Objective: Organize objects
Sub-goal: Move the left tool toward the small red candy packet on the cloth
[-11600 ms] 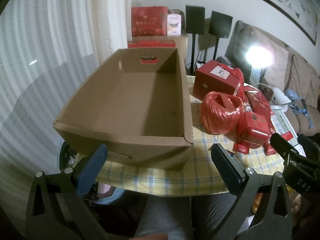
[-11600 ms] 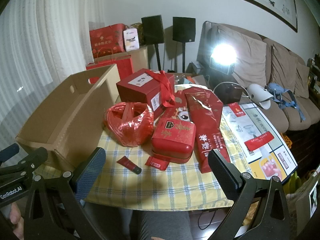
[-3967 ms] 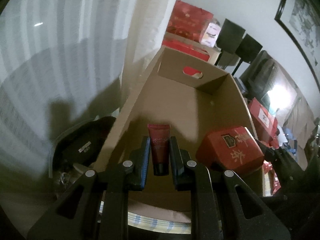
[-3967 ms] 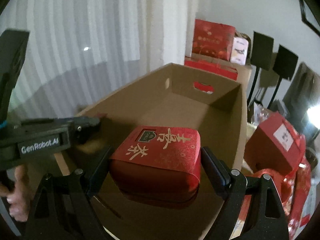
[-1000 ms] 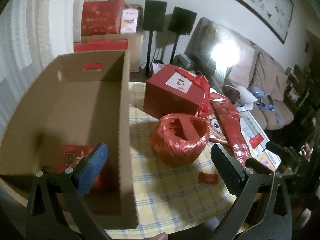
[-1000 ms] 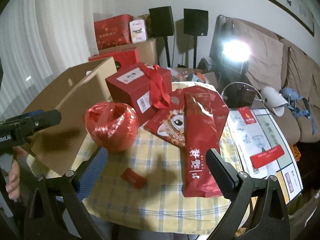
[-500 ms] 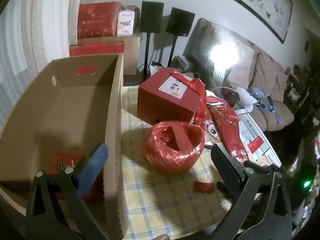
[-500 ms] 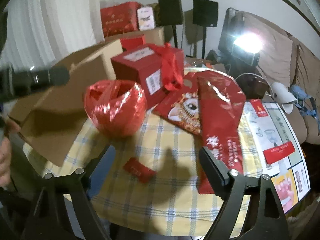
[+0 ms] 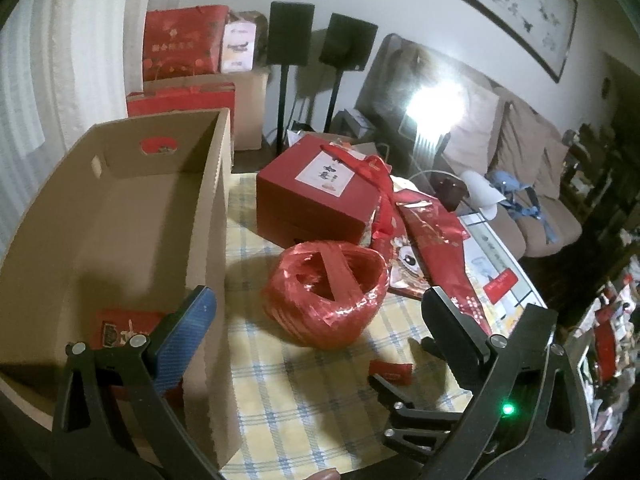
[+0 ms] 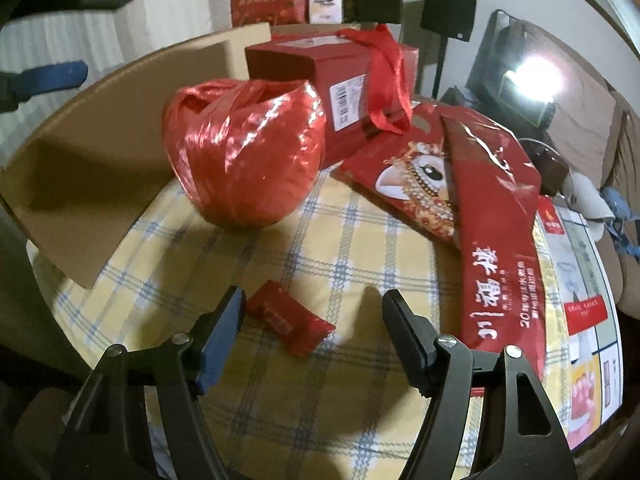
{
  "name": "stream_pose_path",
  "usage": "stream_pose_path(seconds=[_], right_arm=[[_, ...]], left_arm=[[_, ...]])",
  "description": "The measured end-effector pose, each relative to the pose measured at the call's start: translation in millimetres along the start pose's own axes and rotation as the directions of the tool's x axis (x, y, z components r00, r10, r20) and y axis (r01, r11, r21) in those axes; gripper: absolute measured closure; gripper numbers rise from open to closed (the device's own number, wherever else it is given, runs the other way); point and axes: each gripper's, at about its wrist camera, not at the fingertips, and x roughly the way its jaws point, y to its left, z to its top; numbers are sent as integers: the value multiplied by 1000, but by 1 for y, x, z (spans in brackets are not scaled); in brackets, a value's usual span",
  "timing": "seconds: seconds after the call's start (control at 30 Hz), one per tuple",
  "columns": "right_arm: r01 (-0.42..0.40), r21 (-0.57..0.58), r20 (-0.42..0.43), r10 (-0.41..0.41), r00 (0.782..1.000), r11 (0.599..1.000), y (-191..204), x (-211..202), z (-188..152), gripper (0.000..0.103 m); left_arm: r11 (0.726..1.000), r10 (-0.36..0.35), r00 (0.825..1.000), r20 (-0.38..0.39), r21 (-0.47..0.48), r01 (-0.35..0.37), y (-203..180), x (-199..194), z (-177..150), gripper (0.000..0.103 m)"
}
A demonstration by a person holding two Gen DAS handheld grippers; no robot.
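Observation:
A small red sachet (image 10: 290,326) lies on the checked tablecloth (image 10: 352,240), just ahead of my right gripper (image 10: 312,300). Its jaws are closing low over the cloth; the sachet lies between them, nearer the left finger, and the pads do not press it. The same sachet (image 9: 390,371) shows in the left wrist view beside the right gripper's tip. My left gripper (image 9: 316,312) stands wide open and empty near the cardboard box (image 9: 208,216), which holds a red tin (image 9: 120,326). A red twine ball (image 10: 244,152) sits mid-table.
A red gift box with ribbon (image 9: 320,196) stands behind the ball. Long red packets (image 10: 492,216) lie to the right, over a printed sheet (image 10: 588,320). Speakers (image 9: 290,32), red bags, a sofa (image 9: 520,152) and a bright lamp (image 9: 434,100) are behind.
My right gripper has sunk toward the table and come up to the sachet, its jaws narrowing. The left gripper has hardly moved.

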Motion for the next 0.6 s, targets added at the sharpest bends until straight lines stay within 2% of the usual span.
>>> stream_pose_path(seconds=[0.17, 0.3, 0.4, 0.6], right_arm=[[-6, -14, 2, 6, 1000, 1000, 1, 2, -2, 35], [-49, 37, 8, 49, 999, 998, -8, -8, 0, 34], [-29, 66, 31, 27, 999, 997, -20, -26, 1, 30], [32, 131, 55, -39, 998, 991, -49, -55, 5, 30]], left_arm=[[1000, -12, 1000, -6, 0, 12, -3, 1, -2, 0], [1000, -25, 1000, -12, 12, 25, -9, 0, -5, 0], [999, -38, 999, -15, 25, 38, -14, 0, -7, 0], [997, -65, 997, -42, 42, 67, -28, 3, -17, 1]])
